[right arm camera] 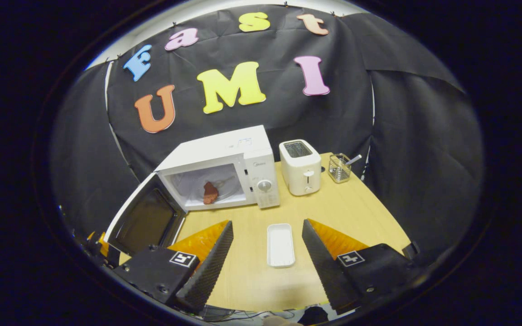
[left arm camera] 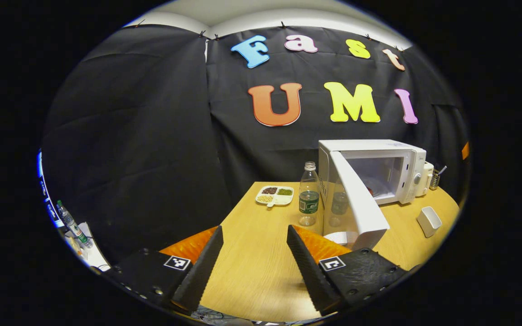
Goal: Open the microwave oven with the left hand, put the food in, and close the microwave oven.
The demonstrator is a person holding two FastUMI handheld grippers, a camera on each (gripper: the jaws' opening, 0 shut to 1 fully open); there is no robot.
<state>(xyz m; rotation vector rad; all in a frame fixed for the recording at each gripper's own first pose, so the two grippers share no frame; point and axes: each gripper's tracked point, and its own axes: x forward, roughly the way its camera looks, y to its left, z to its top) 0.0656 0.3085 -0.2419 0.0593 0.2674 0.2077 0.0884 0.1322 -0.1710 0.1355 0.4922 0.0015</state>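
The white microwave oven [right arm camera: 224, 156] stands at the back of the wooden table with its door [right arm camera: 145, 222] swung wide open. A reddish-brown piece of food [right arm camera: 210, 193] lies inside on the glass turntable. In the left gripper view the microwave [left arm camera: 379, 154] is to the right and its open door [left arm camera: 358, 203] juts toward me, with a bit of red food [left arm camera: 369, 190] showing past it. My left gripper [left arm camera: 254, 235] is open above the table, short of the door. My right gripper [right arm camera: 268, 231] is open too, with the white tray [right arm camera: 280, 244] on the table between and beyond its fingers.
A clear water bottle [left arm camera: 309, 194] and a divided plate of grains [left arm camera: 275, 195] stand left of the door. A white toaster [right arm camera: 300, 166] and a wire holder [right arm camera: 339, 168] sit right of the microwave. The table edge [right arm camera: 379, 213] curves away at the right.
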